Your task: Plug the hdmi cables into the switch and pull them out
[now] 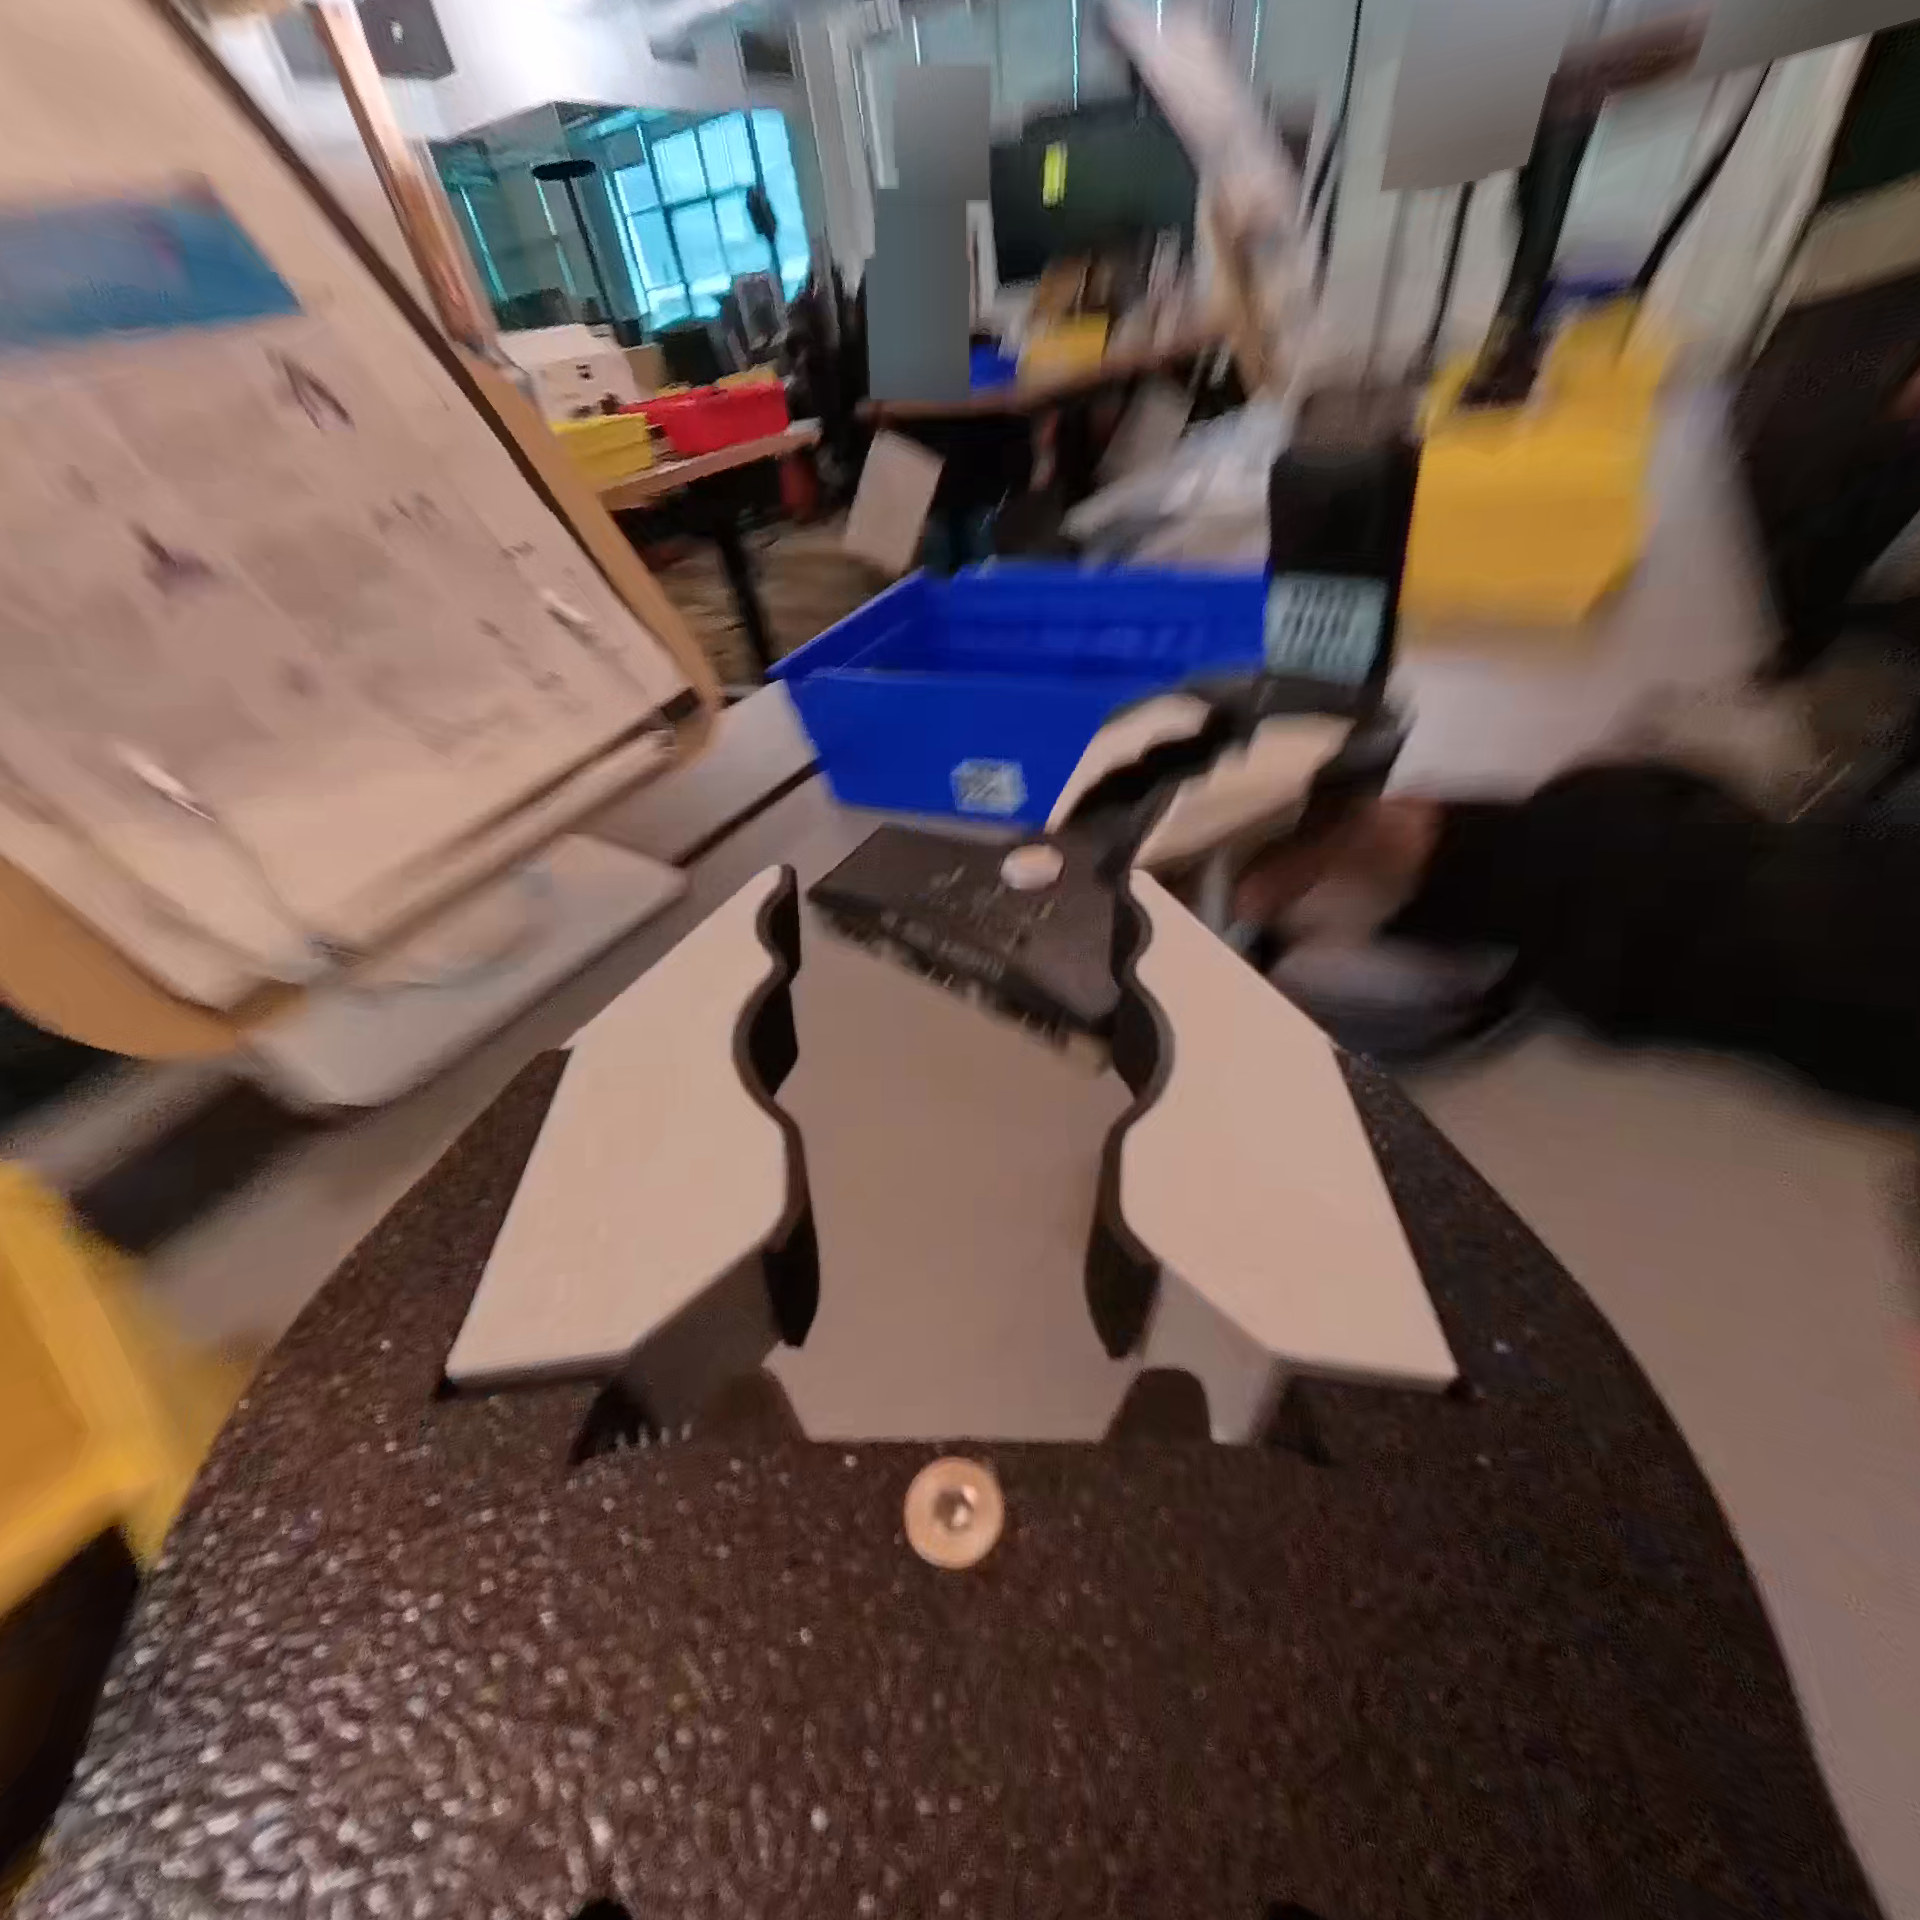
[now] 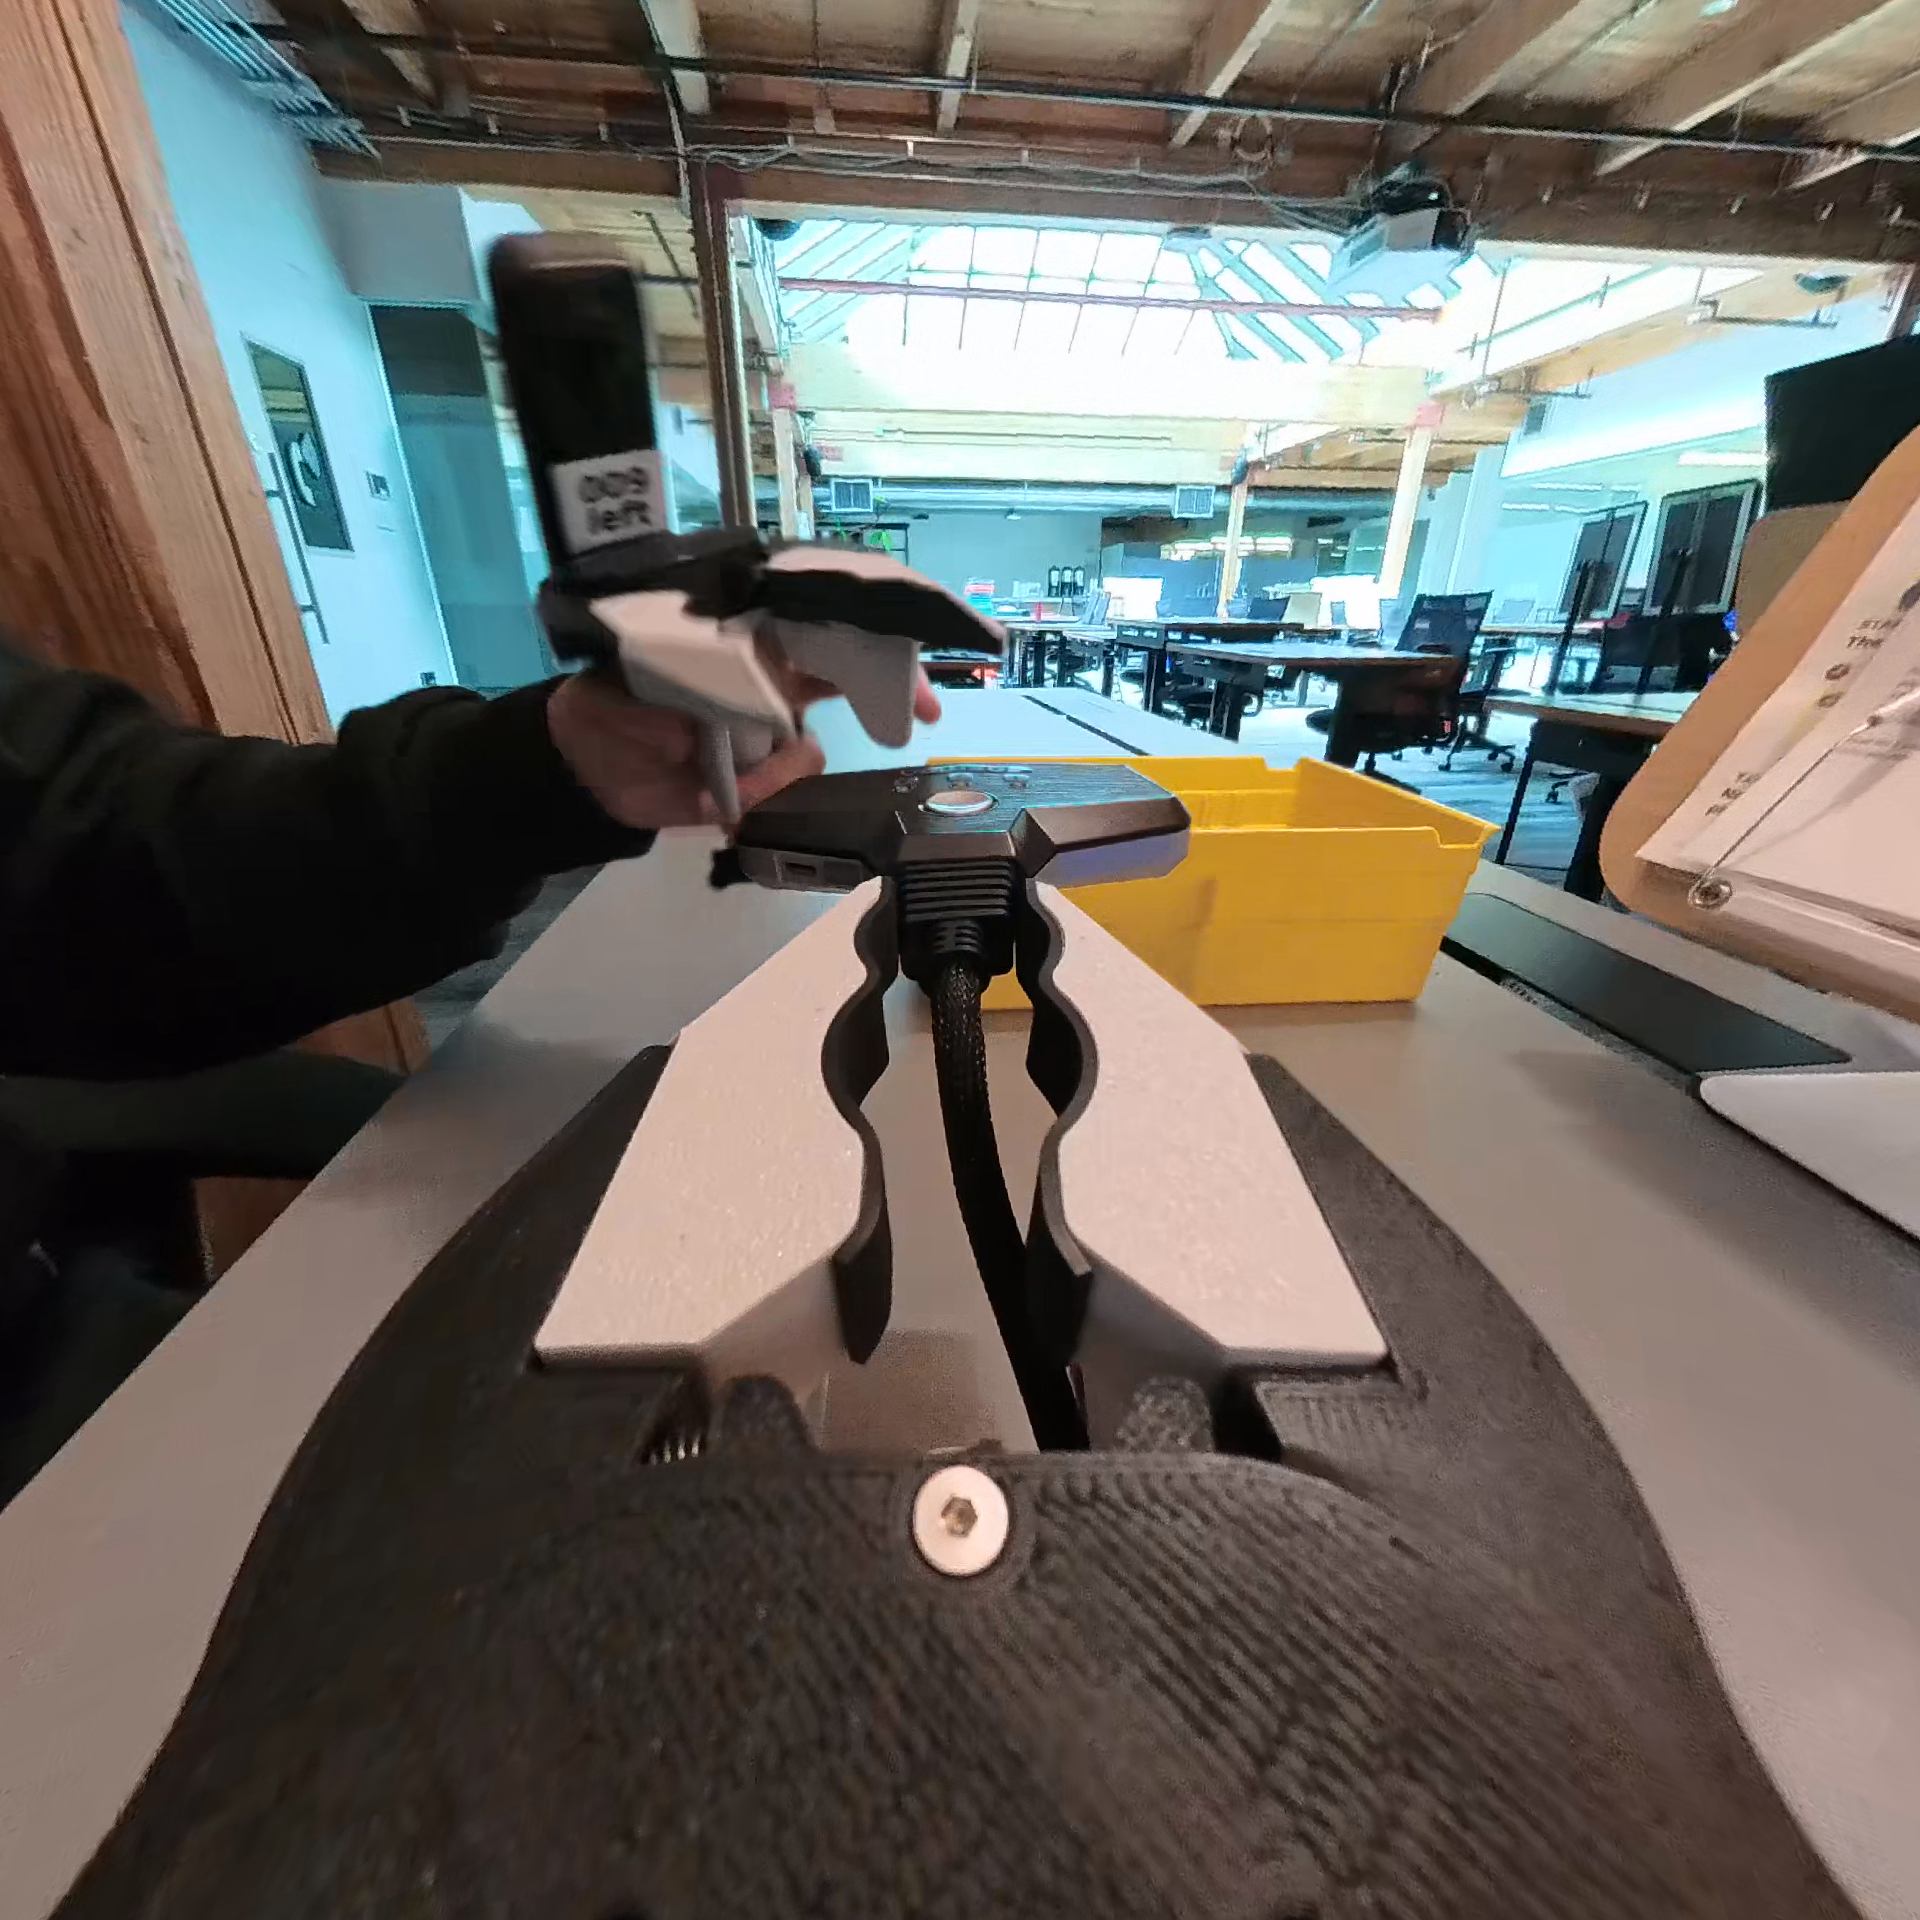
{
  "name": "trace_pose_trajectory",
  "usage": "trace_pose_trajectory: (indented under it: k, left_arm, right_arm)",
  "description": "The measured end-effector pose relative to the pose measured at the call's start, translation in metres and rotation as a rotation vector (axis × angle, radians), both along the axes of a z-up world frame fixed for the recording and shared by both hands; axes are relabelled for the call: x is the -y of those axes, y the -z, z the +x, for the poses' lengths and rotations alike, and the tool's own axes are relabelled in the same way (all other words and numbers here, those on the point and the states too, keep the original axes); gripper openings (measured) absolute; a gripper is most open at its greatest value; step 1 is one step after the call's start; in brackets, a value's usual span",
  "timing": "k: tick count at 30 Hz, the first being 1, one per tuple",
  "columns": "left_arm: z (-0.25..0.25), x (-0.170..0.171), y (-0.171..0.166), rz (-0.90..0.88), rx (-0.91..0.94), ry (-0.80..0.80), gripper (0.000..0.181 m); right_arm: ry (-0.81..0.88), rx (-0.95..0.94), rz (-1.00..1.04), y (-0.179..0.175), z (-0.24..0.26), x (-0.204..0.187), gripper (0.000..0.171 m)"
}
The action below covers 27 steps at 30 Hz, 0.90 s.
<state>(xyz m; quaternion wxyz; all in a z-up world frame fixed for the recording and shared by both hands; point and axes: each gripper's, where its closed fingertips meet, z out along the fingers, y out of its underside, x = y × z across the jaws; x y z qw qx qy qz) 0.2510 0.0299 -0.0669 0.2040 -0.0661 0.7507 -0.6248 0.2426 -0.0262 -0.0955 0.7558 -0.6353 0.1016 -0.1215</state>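
The black HDMI switch [image 2: 966, 821] sits just past my right gripper [image 2: 958, 914]. That gripper is shut on the ribbed plug of a black braided HDMI cable [image 2: 956, 904], and the plug is seated in the near side of the switch. The cable [image 2: 977, 1122] trails back between the fingers. My left gripper [image 1: 956, 894] is open and empty, and the switch [image 1: 966, 935] lies just at its fingertips. In the right wrist view, the left gripper [image 2: 790, 665] hovers tilted above the switch's left end, held by a hand in a black sleeve. The left wrist view is motion-blurred.
A yellow bin [image 2: 1299, 883] stands right behind the switch on the grey table [image 2: 1558, 1195]. A blue bin [image 1: 997, 665] stands past the switch in the left wrist view. A clipboard with papers [image 2: 1818, 748] leans at the right, also in the left wrist view [image 1: 260, 582].
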Motion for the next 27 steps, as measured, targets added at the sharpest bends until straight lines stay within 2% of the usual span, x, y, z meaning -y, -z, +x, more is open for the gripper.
trace_pose_trajectory:
  k: [3, 5, 7, 8, 11, 13, 16, 19, 20, 21, 23, 27]
  left_arm:
    - [-0.005, -0.005, 0.003, 0.229, 0.465, -0.064, 0.06]
    - [-0.008, 0.001, 0.008, 0.322, 0.62, -0.078, 0.047]
    - [-0.011, 0.006, 0.02, 0.419, 0.62, -0.027, 0.033]
    - [-0.016, 0.006, 0.021, 0.427, 0.591, 0.007, 0.04]
    - [-0.029, 0.002, 0.007, 0.345, 0.489, 0.089, 0.074]
    - [-0.027, -0.003, 0.007, 0.369, 0.526, 0.07, 0.075]
    - [-0.02, 0.005, 0.024, 0.479, 0.7, 0.023, 0.077]
    - [-0.02, 0.025, 0.034, 0.486, 0.908, -0.009, 0.066]
    - [-0.024, 0.032, 0.032, 0.446, 0.971, -0.007, 0.053]
    - [-0.026, 0.036, 0.035, 0.441, 1.003, -0.008, 0.03]
    - [-0.02, 0.039, 0.04, 0.463, 0.99, -0.047, 0.023]
    - [-0.02, 0.047, 0.039, 0.43, 1.004, -0.067, 0.021]
  right_arm:
    - [-0.066, -0.07, -0.013, 0.006, -0.003, -0.001, 0.021]
    - [-0.112, -0.113, -0.016, 0.011, -0.007, -0.005, 0.021]
    - [-0.119, -0.12, -0.056, 0.017, -0.007, -0.008, 0.021]
    - [-0.112, -0.119, -0.069, 0.018, -0.006, -0.008, 0.021]
    - [-0.14, -0.146, 0.011, 0.008, -0.007, 0.003, 0.021]
    - [-0.186, -0.171, 0.069, 0.001, -0.011, 0.008, 0.021]
    - [-0.251, -0.177, 0.069, 0.0, -0.021, -0.001, 0.021]
    - [-0.358, -0.193, 0.074, -0.001, -0.037, -0.016, 0.021]
    - [-0.371, -0.195, 0.054, 0.003, -0.04, -0.022, 0.021]
    - [-0.364, -0.188, 0.061, 0.004, -0.04, -0.023, 0.021]
    - [-0.321, -0.139, 0.076, 0.005, -0.035, -0.018, 0.021]
    - [-0.292, -0.094, 0.122, -0.003, -0.034, -0.011, 0.026]
